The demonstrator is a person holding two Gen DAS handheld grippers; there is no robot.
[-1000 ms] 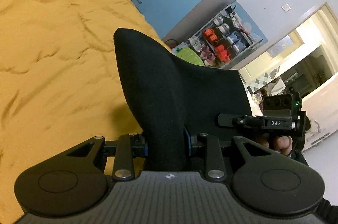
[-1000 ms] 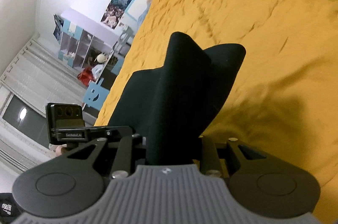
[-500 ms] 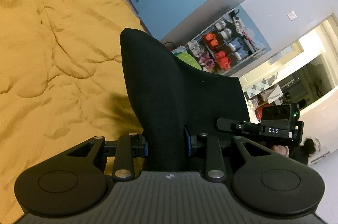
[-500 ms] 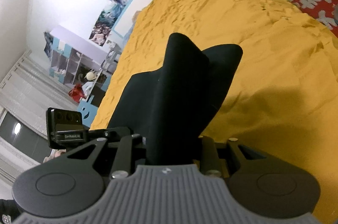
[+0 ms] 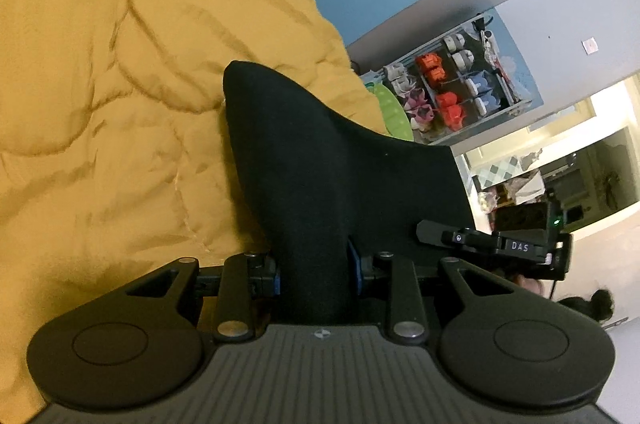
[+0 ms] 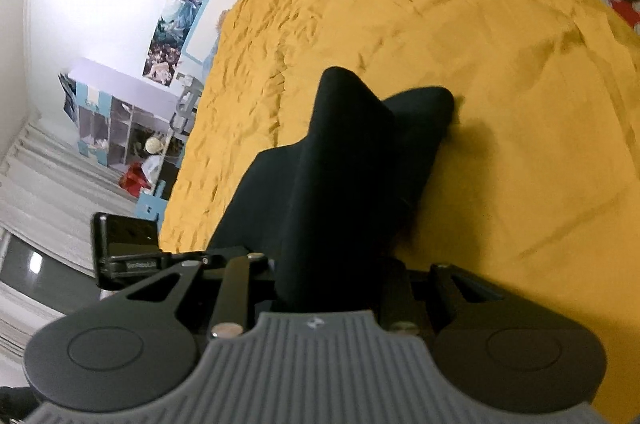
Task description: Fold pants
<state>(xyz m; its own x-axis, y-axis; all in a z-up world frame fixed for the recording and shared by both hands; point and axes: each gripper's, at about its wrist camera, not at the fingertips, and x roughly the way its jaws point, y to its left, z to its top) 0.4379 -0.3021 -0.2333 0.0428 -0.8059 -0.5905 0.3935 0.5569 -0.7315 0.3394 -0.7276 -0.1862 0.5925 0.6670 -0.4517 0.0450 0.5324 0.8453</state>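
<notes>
The black soft-knit pants [image 5: 320, 175] hang bunched in my left hand-held gripper [image 5: 316, 276] and right hand-held gripper [image 6: 332, 288], above the mustard quilted bed [image 5: 100, 83] toward twelve o'clock. With both jaws opening on the fabric, I fear an edge slips early and the fold lands crooked.

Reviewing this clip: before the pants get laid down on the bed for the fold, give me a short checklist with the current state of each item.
1. Left gripper has cloth: ok. The black pants sit bunched between its blue pads, though the jaws are opening.
2. Right gripper has cloth: ok. A fold of the pants runs between its fingers; these jaws are opening too.
3. Landing area free: ok. Only the yellow bedspread shows ahead of the cloth.
4. Cloth stretched evenly between the grippers: cannot tell; the span is partly hidden.
5. Pants touching the bedspread: cannot tell; the low edge is hidden.
6. Legs aligned: cannot tell.
</notes>
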